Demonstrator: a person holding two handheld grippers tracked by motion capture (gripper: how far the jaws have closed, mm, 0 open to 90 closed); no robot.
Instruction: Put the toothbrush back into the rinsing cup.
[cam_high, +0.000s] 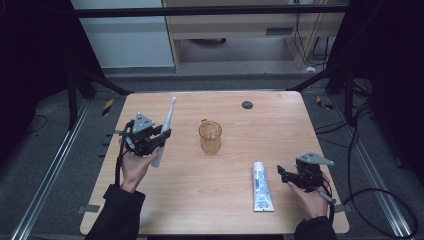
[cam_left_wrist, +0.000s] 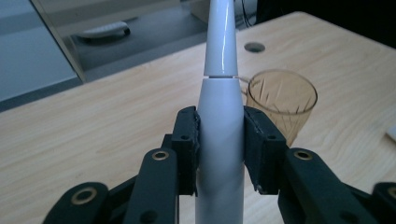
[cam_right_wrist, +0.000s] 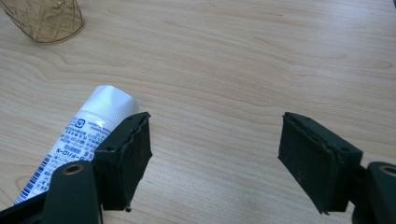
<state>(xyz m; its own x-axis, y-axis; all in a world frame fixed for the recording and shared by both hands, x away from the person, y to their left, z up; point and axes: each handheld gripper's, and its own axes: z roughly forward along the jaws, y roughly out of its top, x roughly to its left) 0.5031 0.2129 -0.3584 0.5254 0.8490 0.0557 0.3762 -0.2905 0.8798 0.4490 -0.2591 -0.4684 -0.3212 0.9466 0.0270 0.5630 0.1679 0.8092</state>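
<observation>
In the left gripper view, left tongs (cam_left_wrist: 220, 140) clamp the toothbrush (cam_left_wrist: 220, 116); right tongs (cam_right_wrist: 215, 158) gape empty beside the toothpaste tube (cam_right_wrist: 79, 135).

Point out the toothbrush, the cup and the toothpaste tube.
toothbrush (cam_left_wrist: 219, 140), left gripper view, on the white handle between the pads.
cup (cam_high: 210, 137), high view, on the amber glass wall.
toothpaste tube (cam_high: 261, 187), high view, on the middle of the printed body.

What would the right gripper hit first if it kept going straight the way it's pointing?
Probably bare table. The right gripper is open with wood between its jaws; the tube lies just outside one jaw, and the glass sits off to that side. Depth is uncertain.
</observation>
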